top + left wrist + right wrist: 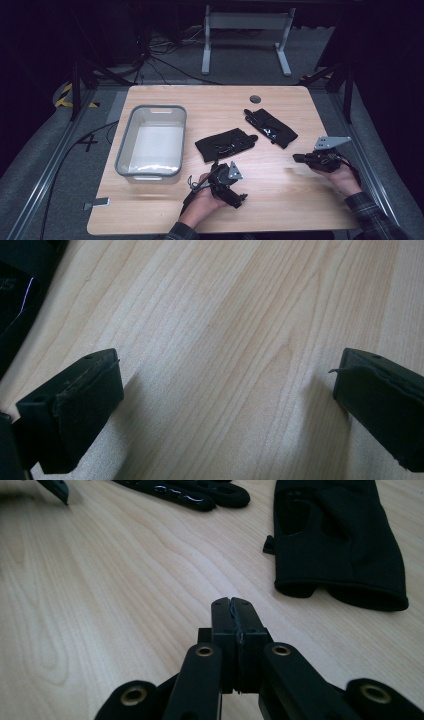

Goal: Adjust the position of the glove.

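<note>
hidden/cut off: in the left gripper view, a dark glove edge [15,300] is cut by the frame's left border, up and left of the jaws; its shape cannot be made out. In the right gripper view, the far glove is cropped at the top edge and only its fingers are seen.
left gripper [226,187]: jaws spread wide over bare tabletop [225,340], nothing between them. The gripper is seen in the high view near the table's front edge, tilted, with the grey plate on top.
right gripper [300,158]: jaws pressed together, pads meeting, nothing pinched; the jaws are seen shut along a centre line in the right gripper view [233,611].
near glove [226,143]: lying flat on the tabletop, just beyond the left gripper, apart from it, fingers pointed away toward the other glove.
far glove [270,127]: lying flat, ahead and to the side of the right gripper's tip, near but not touching; its cuff opening [345,550] is seen ahead-right of the shut jaws.
container: grey bin [122,150], well off to the left gripper's outer side; nothing is seen inside, white floor bare.
left hand [202,202]: wrapped round the gripper body, forearm entering from the bottom edge, plaid sleeve partly cropped.
right hand [342,179]: held low over the tabletop, gripper pointed level toward the gloves, sleeve cut at the corner.
cable: thin lead trailing from the left gripper, hard to follow.
</note>
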Demonstrator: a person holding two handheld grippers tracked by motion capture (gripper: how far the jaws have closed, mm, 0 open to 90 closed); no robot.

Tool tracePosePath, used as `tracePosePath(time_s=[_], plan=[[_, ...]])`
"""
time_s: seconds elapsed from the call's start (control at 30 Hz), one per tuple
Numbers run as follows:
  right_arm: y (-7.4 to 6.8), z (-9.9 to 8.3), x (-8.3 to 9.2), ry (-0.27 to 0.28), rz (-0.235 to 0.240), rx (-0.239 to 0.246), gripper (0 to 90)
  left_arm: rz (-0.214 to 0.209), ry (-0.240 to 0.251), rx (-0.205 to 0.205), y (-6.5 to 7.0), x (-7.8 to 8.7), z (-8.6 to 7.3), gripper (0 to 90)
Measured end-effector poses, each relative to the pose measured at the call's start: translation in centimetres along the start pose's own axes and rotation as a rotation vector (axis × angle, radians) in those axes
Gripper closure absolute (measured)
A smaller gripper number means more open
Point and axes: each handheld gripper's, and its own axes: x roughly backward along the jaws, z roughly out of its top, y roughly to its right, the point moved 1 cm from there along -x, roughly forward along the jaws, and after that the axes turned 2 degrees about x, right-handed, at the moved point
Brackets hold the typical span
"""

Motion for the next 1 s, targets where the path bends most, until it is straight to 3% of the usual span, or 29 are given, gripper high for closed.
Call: tracePosePath(time_s=[0.57,1.0], plan=[[3.4,2.8,-2.8,0.023,-0.025,0.002,90.0,-0.005,-0.002,-0.003,0.0,0.0,-0.1,0.0],[5.3,2.9,-5.2,-0.002,-0.039,-0.012,90.0,-0.005,-0.002,-0.003,0.0,0.1,-0.1,0.0]])
